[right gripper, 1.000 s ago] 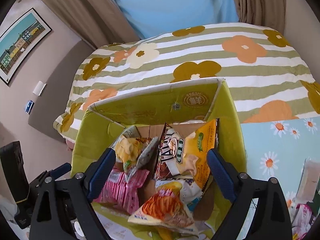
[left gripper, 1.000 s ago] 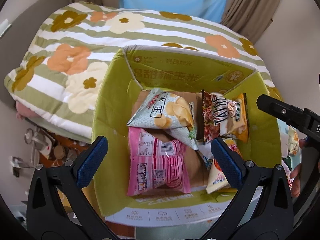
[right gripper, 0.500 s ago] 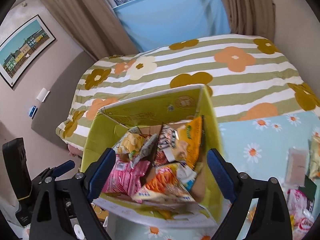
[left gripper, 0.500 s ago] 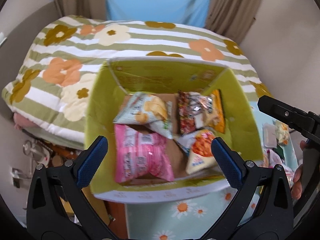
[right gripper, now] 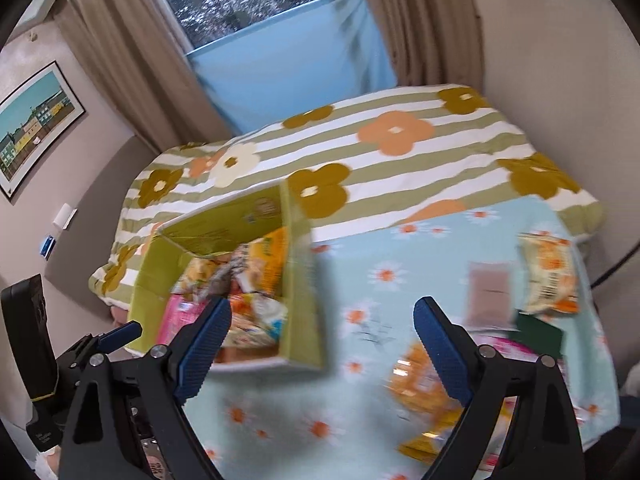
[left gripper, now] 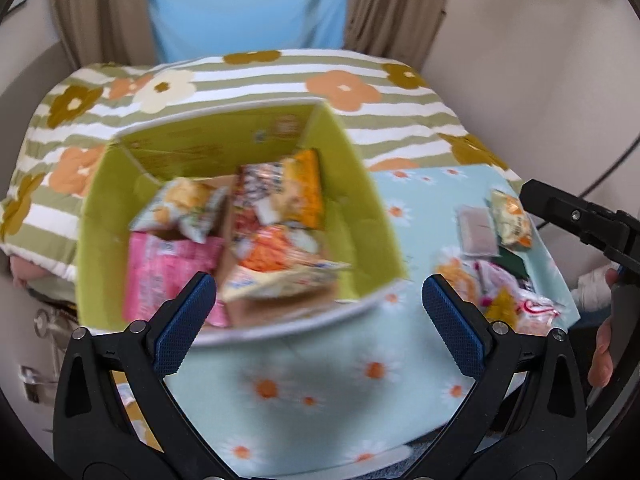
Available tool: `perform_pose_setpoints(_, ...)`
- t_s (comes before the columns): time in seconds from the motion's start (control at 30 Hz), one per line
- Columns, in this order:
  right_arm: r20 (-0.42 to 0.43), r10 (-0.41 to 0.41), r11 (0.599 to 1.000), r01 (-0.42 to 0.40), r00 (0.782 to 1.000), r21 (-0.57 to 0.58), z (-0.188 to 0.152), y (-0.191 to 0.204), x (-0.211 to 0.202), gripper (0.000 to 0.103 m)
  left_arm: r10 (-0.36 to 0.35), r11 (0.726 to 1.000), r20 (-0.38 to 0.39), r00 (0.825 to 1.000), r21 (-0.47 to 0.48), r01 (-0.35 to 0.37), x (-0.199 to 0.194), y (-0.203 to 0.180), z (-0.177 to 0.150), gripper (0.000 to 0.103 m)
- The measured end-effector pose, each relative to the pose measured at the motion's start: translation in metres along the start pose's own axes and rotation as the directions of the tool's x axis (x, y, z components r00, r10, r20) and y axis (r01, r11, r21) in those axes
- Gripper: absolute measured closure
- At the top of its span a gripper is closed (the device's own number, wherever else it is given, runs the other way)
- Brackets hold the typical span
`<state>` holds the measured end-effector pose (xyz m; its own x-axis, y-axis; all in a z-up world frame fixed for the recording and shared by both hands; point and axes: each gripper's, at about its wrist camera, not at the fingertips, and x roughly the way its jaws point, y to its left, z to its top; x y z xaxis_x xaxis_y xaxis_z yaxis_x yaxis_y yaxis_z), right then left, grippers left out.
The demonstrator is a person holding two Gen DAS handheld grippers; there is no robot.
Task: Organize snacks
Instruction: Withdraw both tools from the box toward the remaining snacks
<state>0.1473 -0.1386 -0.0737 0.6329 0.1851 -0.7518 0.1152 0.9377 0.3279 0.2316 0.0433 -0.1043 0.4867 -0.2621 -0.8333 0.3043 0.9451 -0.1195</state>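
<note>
Both the left gripper (left gripper: pixel 319 308) and right gripper (right gripper: pixel 322 332) stand wide apart, empty, over the daisy cloth (left gripper: pixel 320 384). Loose snack packets (right gripper: pixel 548 280) lie near its right edge; beyond, at its far-left corner, the green box (left gripper: pixel 372 216) holds more packets (left gripper: pixel 280 236)

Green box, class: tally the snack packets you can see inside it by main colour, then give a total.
Pale green packet: 1
Pink packet: 1
Red-and-orange packet: 1
Orange-and-white packet: 1
Total: 4 visible in the box; the blur may hide more.
</note>
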Motion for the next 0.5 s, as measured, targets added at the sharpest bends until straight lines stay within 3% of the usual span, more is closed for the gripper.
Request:
perform_pose_setpoints(0.27, -0.033, -0.153, 0.988, 0.154, 0.988, 0.015, -0.039, -0.094, -0.053, 0.012, -0.046, 0.996, -0.058, 0.997, 0.077, 0.051, 0.015, -0.112, -0.040, 0.001)
perform_pose_setpoints(0.5, -0.093, -0.168, 0.981, 0.175, 0.981, 0.078, -0.077, -0.162, -0.071, 0.012, -0.048, 0.976, -0.131, 0.990, 0.206, 0.074, 0.038, -0.198, -0.077, 0.001)
